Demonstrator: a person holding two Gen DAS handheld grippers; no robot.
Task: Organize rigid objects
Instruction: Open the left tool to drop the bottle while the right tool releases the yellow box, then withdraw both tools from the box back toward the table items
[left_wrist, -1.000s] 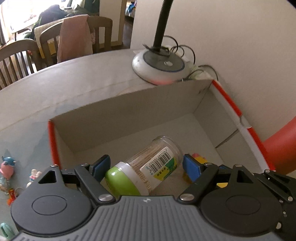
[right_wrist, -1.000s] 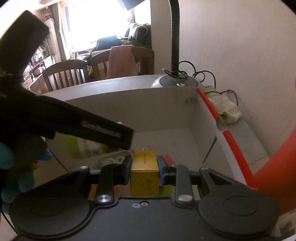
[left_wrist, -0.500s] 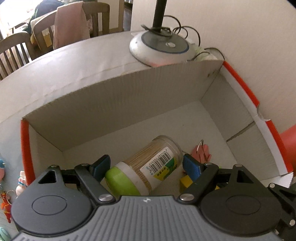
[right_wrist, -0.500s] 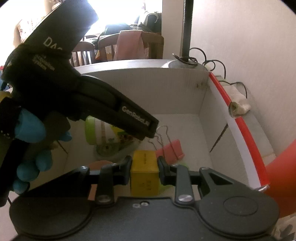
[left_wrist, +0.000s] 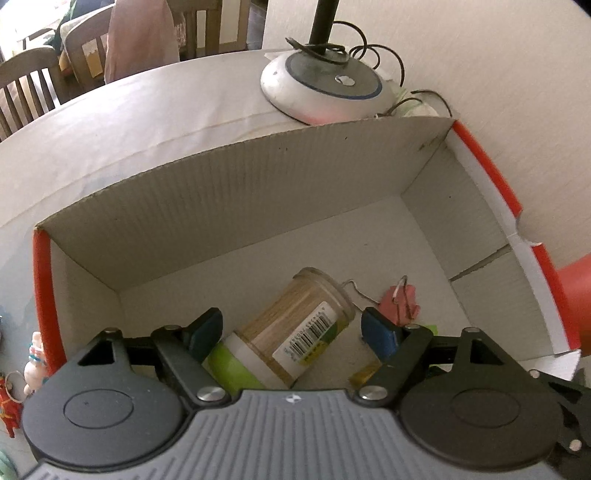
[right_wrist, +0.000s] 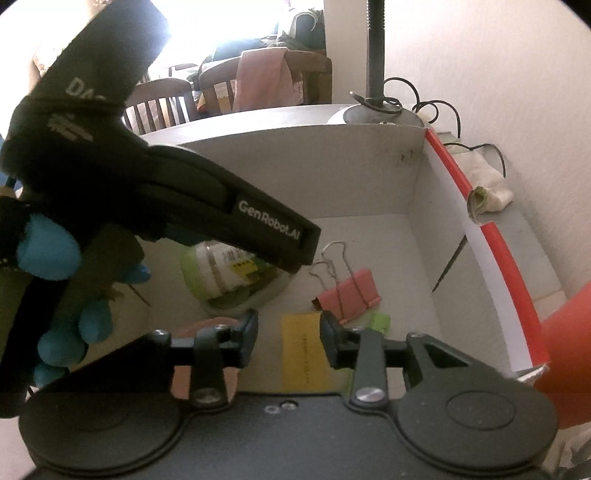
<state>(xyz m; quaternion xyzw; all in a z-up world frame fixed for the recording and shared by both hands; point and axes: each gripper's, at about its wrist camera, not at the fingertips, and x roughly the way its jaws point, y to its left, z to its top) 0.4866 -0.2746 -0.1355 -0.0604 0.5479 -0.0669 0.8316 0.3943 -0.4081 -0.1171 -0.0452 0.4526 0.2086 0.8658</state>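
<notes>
In the left wrist view, the left gripper (left_wrist: 291, 326) is hanging with jaws apart over one jar (left_wrist: 291, 339) lying low-centre in the box (left_wrist: 229, 206), one pink clip (left_wrist: 400, 301) at its right.

In the right wrist view, the right gripper (right_wrist: 288, 334) is standing spread around one yellow block (right_wrist: 304, 352) at bottom centre, touching neither finger; one clip (right_wrist: 349, 295) is lying above.

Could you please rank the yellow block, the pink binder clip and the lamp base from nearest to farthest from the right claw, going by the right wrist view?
1. Yellow block: between the fingers of the open right claw, on the box floor.
2. Pink binder clip: just ahead, slightly right.
3. Lamp base: beyond the box's far wall.
</notes>
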